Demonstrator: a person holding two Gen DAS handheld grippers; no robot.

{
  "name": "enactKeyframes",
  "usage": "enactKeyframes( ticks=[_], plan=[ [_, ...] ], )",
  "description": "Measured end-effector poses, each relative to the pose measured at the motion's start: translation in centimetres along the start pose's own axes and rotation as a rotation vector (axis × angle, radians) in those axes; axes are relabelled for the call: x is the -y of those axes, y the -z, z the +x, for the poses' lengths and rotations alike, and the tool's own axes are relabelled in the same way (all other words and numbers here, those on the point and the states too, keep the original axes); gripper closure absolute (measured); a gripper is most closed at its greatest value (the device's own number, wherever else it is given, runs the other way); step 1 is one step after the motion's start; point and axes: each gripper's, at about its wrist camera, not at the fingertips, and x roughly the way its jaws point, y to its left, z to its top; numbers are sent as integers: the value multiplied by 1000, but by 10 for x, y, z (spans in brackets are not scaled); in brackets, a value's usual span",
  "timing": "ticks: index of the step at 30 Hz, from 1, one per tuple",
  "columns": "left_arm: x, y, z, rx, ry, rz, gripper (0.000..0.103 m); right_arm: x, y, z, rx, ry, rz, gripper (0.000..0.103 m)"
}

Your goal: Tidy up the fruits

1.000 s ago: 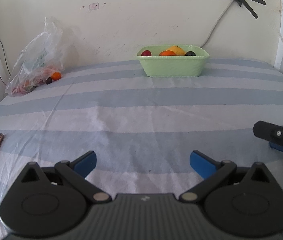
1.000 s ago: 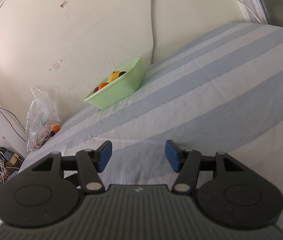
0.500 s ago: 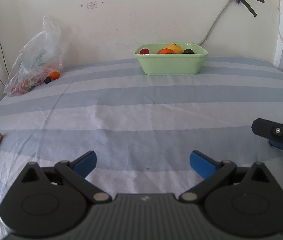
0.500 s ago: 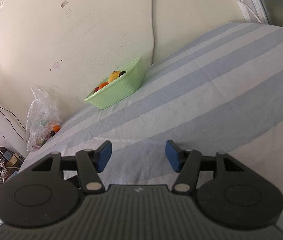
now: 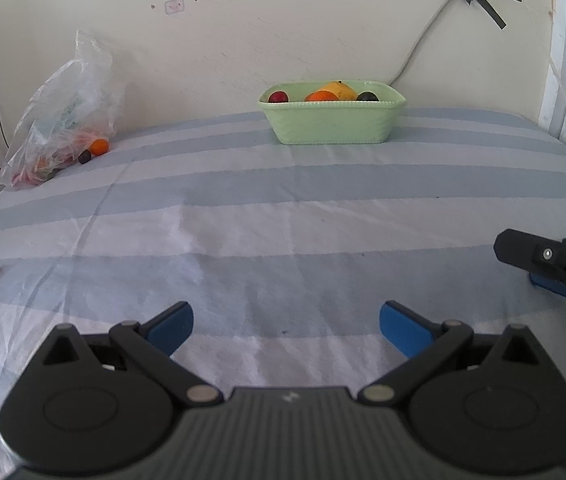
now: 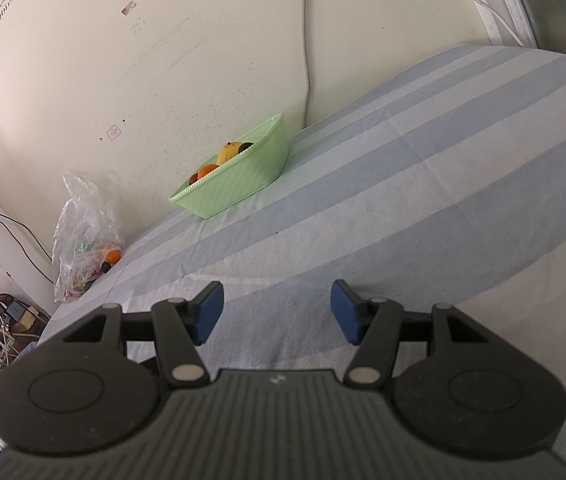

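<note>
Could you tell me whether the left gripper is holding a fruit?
No, the left gripper is open and empty; fruit sits in the basket and by the bag.

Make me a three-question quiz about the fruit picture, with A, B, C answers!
1. Where is the green basket?
A. far side of the striped cloth, near the wall
B. on the floor
C. between the left gripper's jaws

2. What colour is the round fruit beside the plastic bag?
A. blue
B. orange
C. white

3. How are the jaws of the left gripper?
A. shut on a fruit
B. shut on the bag
C. open, holding nothing

Answers: 1 A, the basket stands on the cloth close under the wall. 2 B, it is plainly orange. 3 C, only cloth shows between the blue pads.
</note>
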Motion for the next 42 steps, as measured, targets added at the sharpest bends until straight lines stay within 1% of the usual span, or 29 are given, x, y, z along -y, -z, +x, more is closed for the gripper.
enactKeyframes(
  ticks=[20,27,30,32,33,37,42],
  plan=[
    [1,0,3,-13,-9,5,0,0,0,0,0,-1,0,41],
    [0,-1,3,-17,4,1,0,0,0,-1,7,3,0,41],
    [-1,-2,3,-15,11,-4,0,-4,1,-3,26,18,-17,41],
    [-1,-3,1,-10,15,-2,0,-7,2,-7,47,26,-32,39],
    [0,-3,1,-9,18,-1,0,-9,2,-8,61,29,-41,36],
    [-1,-4,1,-7,20,-3,0,-15,2,-12,104,40,-76,34],
    [-2,-5,1,-11,22,-7,0,-15,2,-10,105,38,-85,30]
  ],
)
